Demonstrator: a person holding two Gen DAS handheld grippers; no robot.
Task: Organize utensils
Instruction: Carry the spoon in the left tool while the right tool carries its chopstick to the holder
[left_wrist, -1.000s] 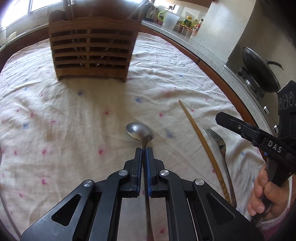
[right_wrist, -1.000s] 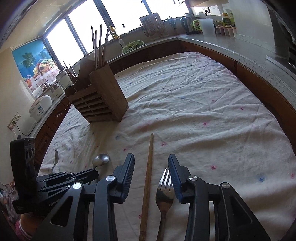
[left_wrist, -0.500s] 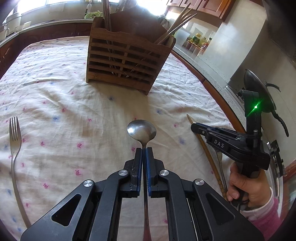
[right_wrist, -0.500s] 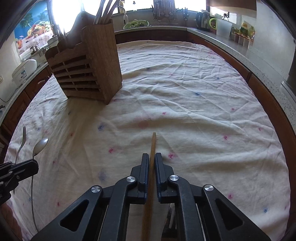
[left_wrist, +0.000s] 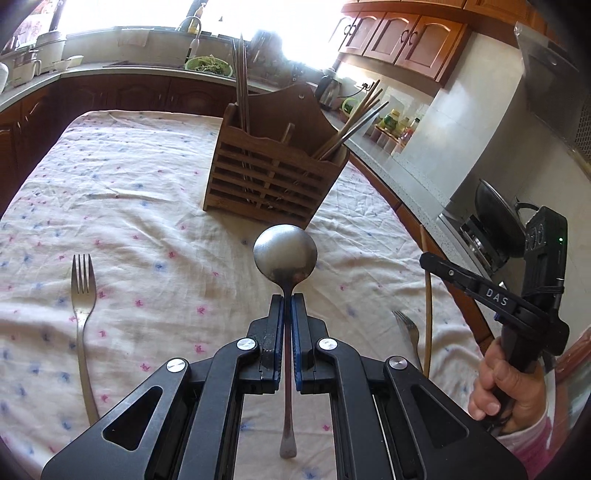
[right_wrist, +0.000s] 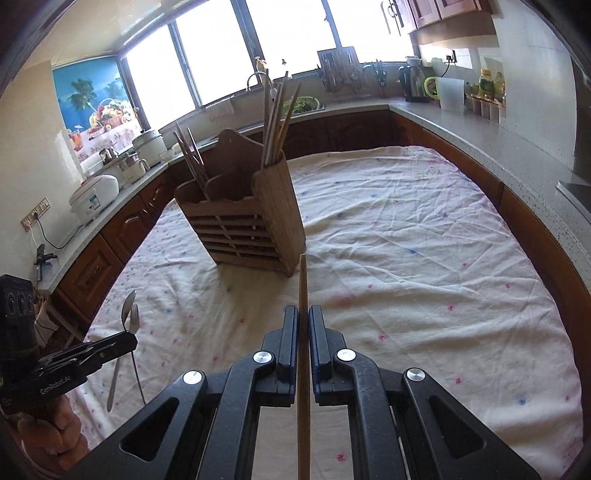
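Note:
My left gripper (left_wrist: 287, 300) is shut on the handle of a metal spoon (left_wrist: 285, 253) and holds it raised above the cloth, bowl forward. My right gripper (right_wrist: 303, 312) is shut on a wooden chopstick (right_wrist: 303, 280), lifted and pointing at the wooden utensil holder (right_wrist: 247, 218). The holder (left_wrist: 273, 181) stands upright mid-table with several chopsticks in its compartments. In the left wrist view the right gripper (left_wrist: 428, 258) shows at the right with the chopstick (left_wrist: 428, 295) hanging from it. One fork (left_wrist: 83, 295) lies on the cloth at left, another fork (left_wrist: 406, 325) at right.
A white flowered cloth (right_wrist: 406, 258) covers the table. Kitchen counters (right_wrist: 461, 122) with a kettle, jars and a rice cooker (right_wrist: 94, 195) ring the table. A wok (left_wrist: 495, 218) sits on the stove at the right.
Both grippers have risen: the spoon and the chopstick are lifted off the cloth. A second ago the right gripper was open over the chopstick; it then shut on it.

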